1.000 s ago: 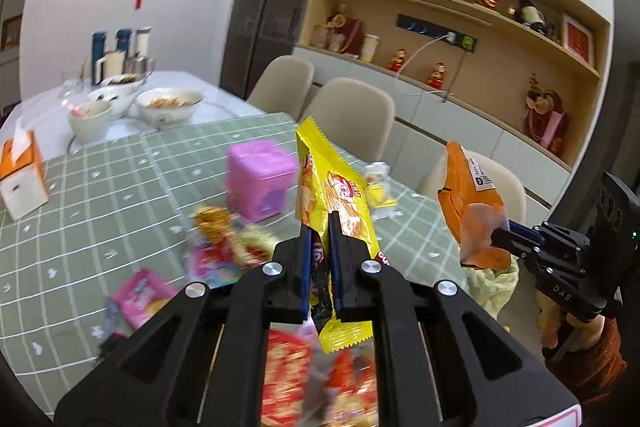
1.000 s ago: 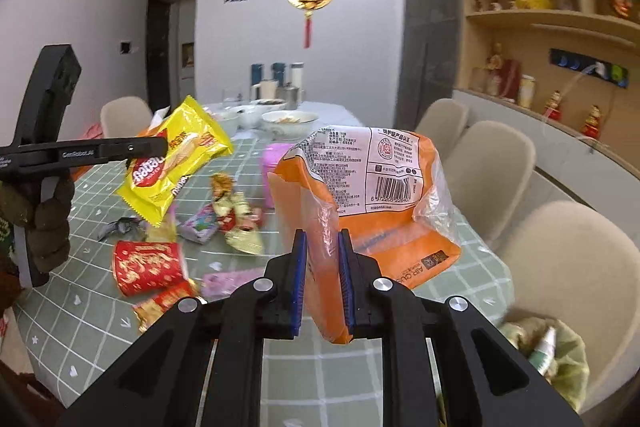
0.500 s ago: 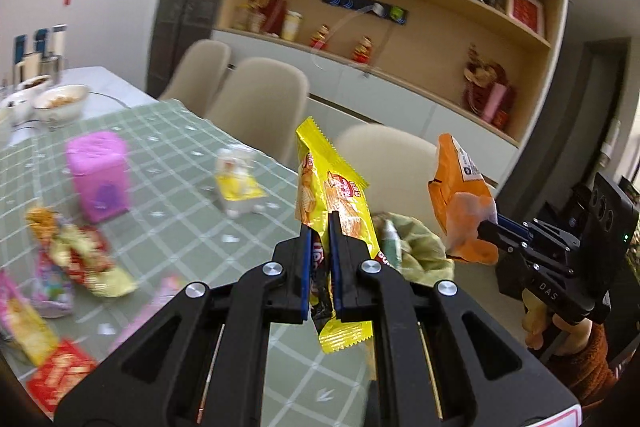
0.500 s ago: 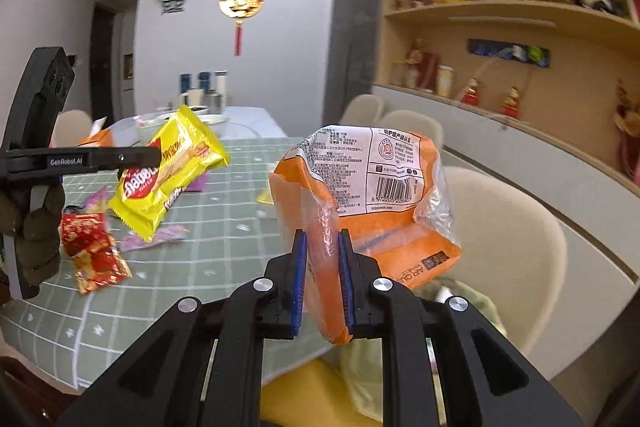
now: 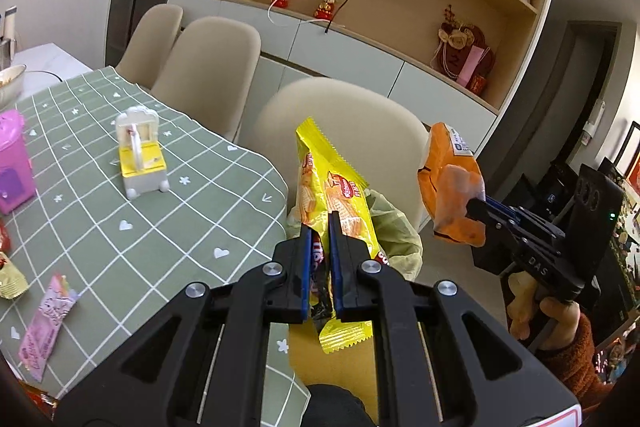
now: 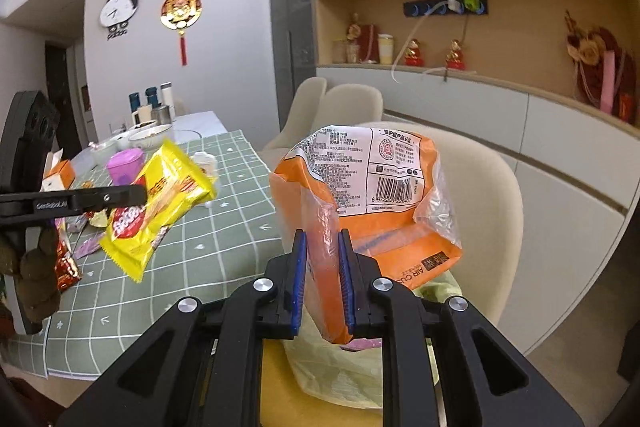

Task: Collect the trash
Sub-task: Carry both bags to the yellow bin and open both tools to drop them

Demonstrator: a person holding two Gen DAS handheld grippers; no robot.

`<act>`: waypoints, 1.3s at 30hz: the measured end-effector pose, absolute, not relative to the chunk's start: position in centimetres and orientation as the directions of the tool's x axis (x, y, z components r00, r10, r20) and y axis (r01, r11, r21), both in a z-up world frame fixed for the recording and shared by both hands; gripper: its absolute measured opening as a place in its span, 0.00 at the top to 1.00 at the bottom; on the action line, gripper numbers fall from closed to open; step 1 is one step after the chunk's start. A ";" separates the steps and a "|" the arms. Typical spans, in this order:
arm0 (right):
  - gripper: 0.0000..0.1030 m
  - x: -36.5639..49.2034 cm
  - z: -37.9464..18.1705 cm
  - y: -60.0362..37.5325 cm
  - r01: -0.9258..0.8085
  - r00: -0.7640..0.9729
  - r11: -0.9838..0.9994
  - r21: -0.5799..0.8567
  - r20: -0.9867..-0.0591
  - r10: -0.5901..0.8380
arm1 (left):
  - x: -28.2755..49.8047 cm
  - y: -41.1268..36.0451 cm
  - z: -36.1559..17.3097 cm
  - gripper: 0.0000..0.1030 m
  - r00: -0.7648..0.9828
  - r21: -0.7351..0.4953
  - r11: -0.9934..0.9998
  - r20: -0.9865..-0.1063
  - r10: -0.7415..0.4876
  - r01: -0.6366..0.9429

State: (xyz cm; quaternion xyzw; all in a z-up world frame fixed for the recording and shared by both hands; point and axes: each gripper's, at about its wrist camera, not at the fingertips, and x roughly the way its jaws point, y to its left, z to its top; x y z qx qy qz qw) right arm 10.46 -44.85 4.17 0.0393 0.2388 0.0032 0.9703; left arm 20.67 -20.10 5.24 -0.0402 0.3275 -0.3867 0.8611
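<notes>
Both grippers have swung off the table toward the chair side since the earlier frames, each with its load unchanged.

Left wrist view: the left gripper (image 5: 320,227) is clamped on the yellow snack wrapper (image 5: 332,187), which stands upright between the nearly closed jaws, its lower end hanging below them. Behind the wrapper, at 2 o'clock from the fingertips, sits the green trash bag (image 5: 394,227), in front of the beige chair (image 5: 360,115). At 3 o'clock the right gripper (image 5: 476,207) pinches the orange packet (image 5: 450,179), held in the air beside the bag. On the checked tablecloth (image 5: 160,219) at 10 o'clock stands a white and yellow dispenser (image 5: 140,159); a pink wrapper (image 5: 46,323) lies at 8 o'clock near the table edge.

Right wrist view: the right gripper (image 6: 323,239) is closed narrowly on a clear flap of the orange packet (image 6: 372,195), label side facing the camera. The trash bag (image 6: 340,367) lies directly below the jaws, at 6 o'clock. At 9 o'clock the left gripper (image 6: 142,195) holds the yellow snack wrapper (image 6: 156,211) tilted above the tablecloth (image 6: 224,227). A pink container (image 6: 124,165) stands at 10 o'clock.
</notes>
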 end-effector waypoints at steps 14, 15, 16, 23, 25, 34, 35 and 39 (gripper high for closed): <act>0.84 20.6 -7.8 -50.2 0.066 0.731 0.936 0.347 -0.655 0.191 | 23.3 -22.8 3.4 0.93 0.461 -0.304 0.710 -0.588 -0.665 0.635; 0.84 22.0 -9.6 -50.8 0.091 0.699 0.914 0.395 -0.679 0.224 | 23.6 -23.0 3.4 0.93 0.462 -0.298 0.713 -0.593 -0.659 0.634; 0.84 22.6 -10.7 -51.2 0.111 0.680 0.901 0.419 -0.693 0.239 | 24.0 -23.2 3.3 0.93 0.464 -0.291 0.716 -0.598 -0.654 0.634; 0.84 24.0 -15.2 -51.0 0.158 0.578 0.900 0.405 -0.777 0.249 | 25.9 -24.6 2.9 0.93 0.454 -0.275 0.716 -0.616 -0.644 0.642; 0.84 23.9 -15.3 -50.5 0.153 0.556 0.920 0.362 -0.801 0.223 | 26.3 -25.2 2.5 0.93 0.444 -0.278 0.712 -0.623 -0.645 0.645; 0.65 20.2 -11.7 -48.2 0.052 0.670 0.984 0.171 -0.736 0.093 | 26.6 -29.1 1.3 0.93 0.406 -0.286 0.696 -0.643 -0.649 0.659; 0.64 19.8 -11.1 -48.3 0.051 0.684 0.985 0.163 -0.724 0.084 | 26.7 -29.5 1.1 0.93 0.401 -0.289 0.695 -0.647 -0.648 0.658; 0.63 16.8 -8.9 -49.8 0.097 0.754 0.985 0.144 -0.657 0.022 | 26.7 -31.9 0.1 0.93 0.389 -0.276 0.693 -0.665 -0.638 0.666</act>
